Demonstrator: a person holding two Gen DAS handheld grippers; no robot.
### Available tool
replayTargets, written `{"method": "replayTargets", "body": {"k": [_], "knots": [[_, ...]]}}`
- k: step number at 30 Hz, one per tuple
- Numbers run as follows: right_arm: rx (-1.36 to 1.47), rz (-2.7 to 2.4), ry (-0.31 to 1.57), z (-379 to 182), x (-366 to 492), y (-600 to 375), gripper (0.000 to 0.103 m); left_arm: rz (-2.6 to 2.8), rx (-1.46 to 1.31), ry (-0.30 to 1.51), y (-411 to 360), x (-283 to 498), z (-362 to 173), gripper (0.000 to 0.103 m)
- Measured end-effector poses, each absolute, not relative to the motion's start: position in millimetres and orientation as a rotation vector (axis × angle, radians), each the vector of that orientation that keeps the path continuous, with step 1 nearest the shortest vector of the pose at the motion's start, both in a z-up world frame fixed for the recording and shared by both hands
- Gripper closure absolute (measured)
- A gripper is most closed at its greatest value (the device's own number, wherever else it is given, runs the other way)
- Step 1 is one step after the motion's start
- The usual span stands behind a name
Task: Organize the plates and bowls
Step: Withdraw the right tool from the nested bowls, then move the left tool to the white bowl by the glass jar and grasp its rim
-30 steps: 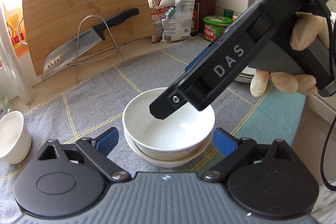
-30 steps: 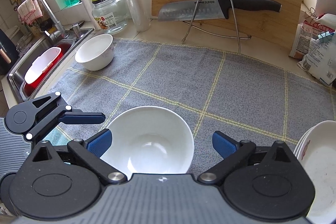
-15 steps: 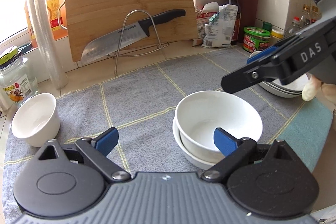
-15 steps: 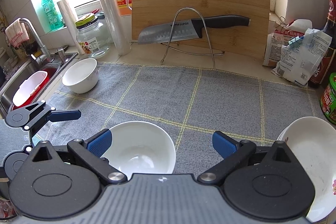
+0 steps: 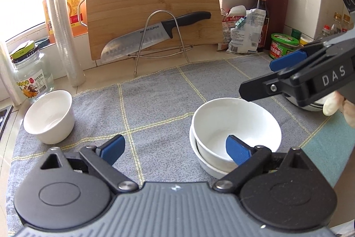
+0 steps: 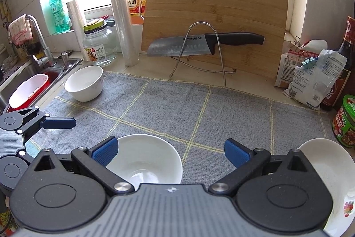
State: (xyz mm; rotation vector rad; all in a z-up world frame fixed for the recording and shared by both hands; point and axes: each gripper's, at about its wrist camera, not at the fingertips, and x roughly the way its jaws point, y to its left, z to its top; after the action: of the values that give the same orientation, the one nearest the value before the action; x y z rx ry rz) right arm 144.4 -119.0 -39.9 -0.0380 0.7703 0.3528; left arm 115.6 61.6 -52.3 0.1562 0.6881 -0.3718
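Two white bowls are nested in a stack on the grey mat; the stack also shows in the right wrist view. A single white bowl stands at the mat's left edge, also in the right wrist view. A stack of white plates sits at the right. My left gripper is open and empty, just left of the nested bowls. My right gripper is open and empty, above the mat between the bowls and plates; it shows in the left wrist view.
A bamboo cutting board leans at the back with a knife on a wire stand. A glass jar, bottles and food bags line the counter. A sink lies at the left.
Both grippers have drawn back and up from the nested bowls. My left gripper has swung left, so the single bowl is more in view. The right gripper has moved right.
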Motion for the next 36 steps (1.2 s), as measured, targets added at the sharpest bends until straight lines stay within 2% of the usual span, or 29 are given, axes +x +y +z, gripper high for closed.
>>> {"method": "replayTargets", "body": {"k": [14, 36], "knots": [[-0.143, 0.532, 0.679, -26.2, 144.5, -82.0, 0.0, -0.164, 0.149, 0.677, 99.1, 106.3, -30.2, 0.006], [-0.241, 0.395, 0.731, -37.6, 162.3, 77.7, 0.0, -0.237, 0.188, 0.654, 256.8, 182.6, -27.9, 0.006]]}}
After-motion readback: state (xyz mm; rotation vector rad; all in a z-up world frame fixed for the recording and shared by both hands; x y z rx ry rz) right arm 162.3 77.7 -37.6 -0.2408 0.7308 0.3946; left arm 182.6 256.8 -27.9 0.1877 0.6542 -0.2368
